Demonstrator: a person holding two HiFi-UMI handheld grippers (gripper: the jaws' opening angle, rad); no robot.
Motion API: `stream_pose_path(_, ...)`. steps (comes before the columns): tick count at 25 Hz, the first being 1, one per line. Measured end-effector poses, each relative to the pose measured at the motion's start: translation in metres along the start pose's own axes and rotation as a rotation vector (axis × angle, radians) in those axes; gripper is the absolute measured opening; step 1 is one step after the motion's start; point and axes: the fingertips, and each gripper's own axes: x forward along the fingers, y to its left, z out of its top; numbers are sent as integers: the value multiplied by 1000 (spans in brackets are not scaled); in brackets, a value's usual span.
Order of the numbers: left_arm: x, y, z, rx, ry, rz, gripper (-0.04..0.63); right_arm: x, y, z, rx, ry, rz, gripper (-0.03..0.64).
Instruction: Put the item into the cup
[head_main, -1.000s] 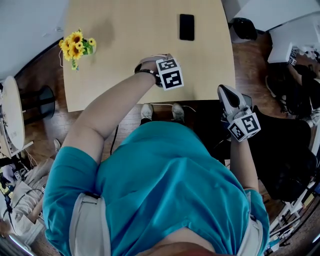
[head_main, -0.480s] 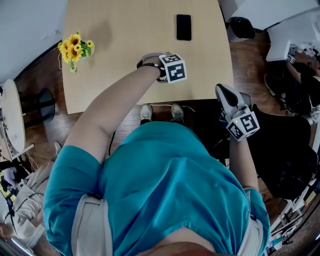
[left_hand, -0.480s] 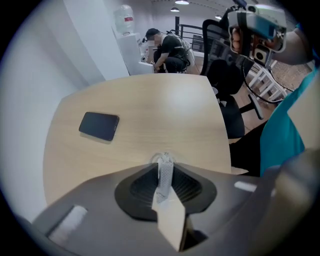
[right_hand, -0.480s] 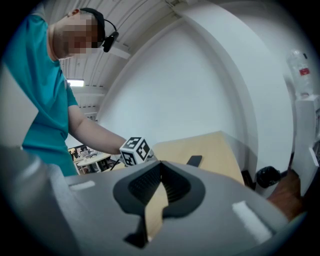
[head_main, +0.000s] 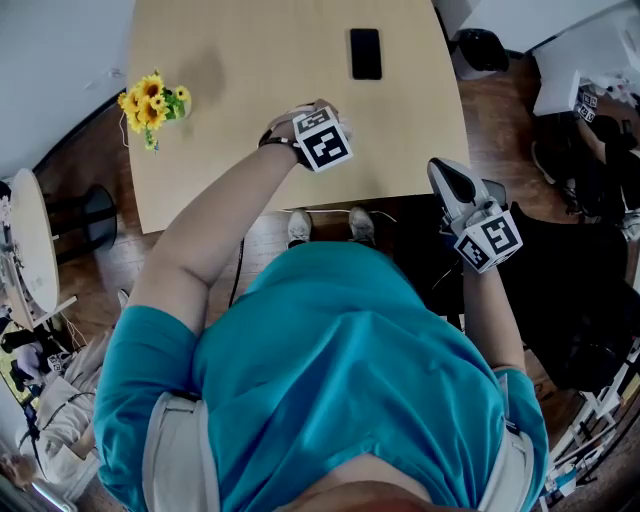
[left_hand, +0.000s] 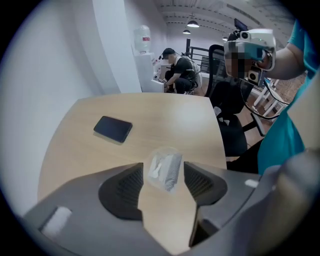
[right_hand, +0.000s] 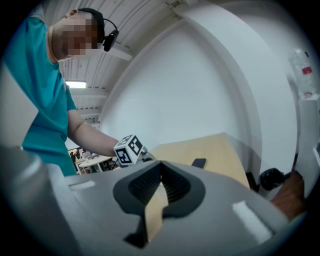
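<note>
A small white item in clear wrap (left_hand: 164, 171) lies between the jaws of my left gripper (left_hand: 163, 168), low over the pale wooden table (head_main: 250, 60). The jaws are opening, with a gap showing on each side of the item, so the pads do not press on it. In the head view only the left gripper's marker cube (head_main: 321, 139) and the hand show, over the table's near part. My right gripper (head_main: 445, 178) hangs off the table's right front corner, its jaws shut on nothing (right_hand: 159, 167). No cup is in any view.
A black phone (head_main: 365, 53) lies at the table's far side. A bunch of sunflowers (head_main: 152, 103) stands at the left edge. A black office chair (left_hand: 231, 117) stands off the table's right, and a person (left_hand: 180, 74) bends over a desk far behind.
My left hand and its marker cube have shifted a little left and turned. The right gripper has stayed about where it was.
</note>
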Motion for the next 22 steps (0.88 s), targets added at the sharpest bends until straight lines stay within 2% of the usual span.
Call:
stream_pose_path(2,-4,0,-3,7,-20,20,284,1,2,0,-2,2,5,2)
stream_pose_path(7,-24,4,-5,-33,-96,61,293,7,4,3,-6,-2,18,2)
stream_pose_path(12,-74,4,-9,-180,-309,94,280,8,5,8,-15,0,30,2)
stream_pose_path(15,-107,3,-23,-283,-464,132,220,9,6,10,-27,1,57,2)
stream_pose_path(18,-145,-2,-46,-426,-612,184,146,10,7,12,-36,6,99,2)
stream_pose_path(22,-199,-18,-85,-615,-796,304,2,13,15,12,-43,15,174,2)
